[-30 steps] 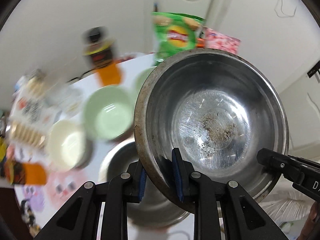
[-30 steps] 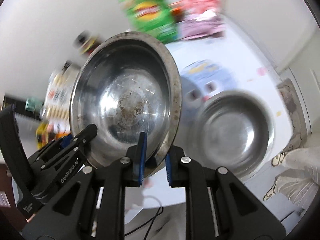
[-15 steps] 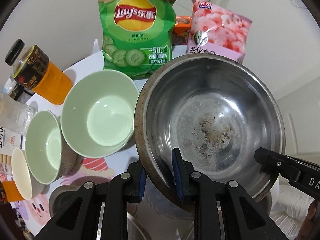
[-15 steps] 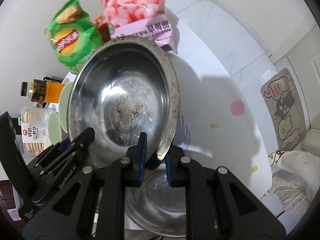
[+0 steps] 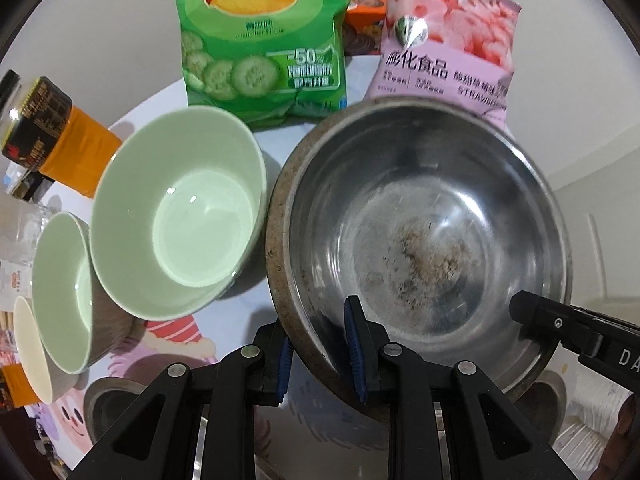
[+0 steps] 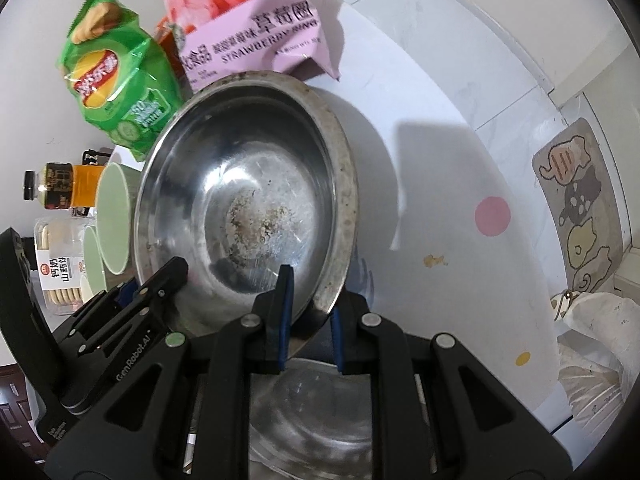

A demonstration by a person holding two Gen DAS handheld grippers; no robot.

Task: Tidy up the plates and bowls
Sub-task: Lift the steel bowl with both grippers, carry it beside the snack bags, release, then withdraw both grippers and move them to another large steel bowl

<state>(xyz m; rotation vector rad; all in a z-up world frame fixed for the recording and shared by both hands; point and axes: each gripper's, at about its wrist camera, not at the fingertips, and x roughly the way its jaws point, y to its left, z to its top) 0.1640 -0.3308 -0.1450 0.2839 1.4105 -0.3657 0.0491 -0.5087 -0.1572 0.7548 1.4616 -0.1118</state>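
Note:
A large steel bowl (image 5: 416, 240) with a stained bottom is held above the table by both grippers. My left gripper (image 5: 320, 344) is shut on its left rim. My right gripper (image 6: 308, 316) is shut on its right rim; the bowl shows in the right wrist view (image 6: 248, 208) too. A big green bowl (image 5: 176, 212) sits on the table left of it, with a smaller green bowl (image 5: 64, 292) and a cream bowl (image 5: 28, 348) further left. Another steel bowl (image 6: 312, 412) lies below the held one, and a steel bowl's rim (image 5: 108, 404) shows lower left.
A green chips bag (image 5: 260, 36) and a pink snack bag (image 5: 448, 36) stand at the back. An orange drink bottle (image 5: 48, 120) and a biscuit box (image 6: 56, 264) are at the left. The white table (image 6: 440, 160) extends right; a cat mat (image 6: 580, 208) lies on the floor.
Both grippers have carried the steel bowl forward and lower toward the snack bags, past the second steel bowl, which now lies beneath. The green bowls appear closer on the left.

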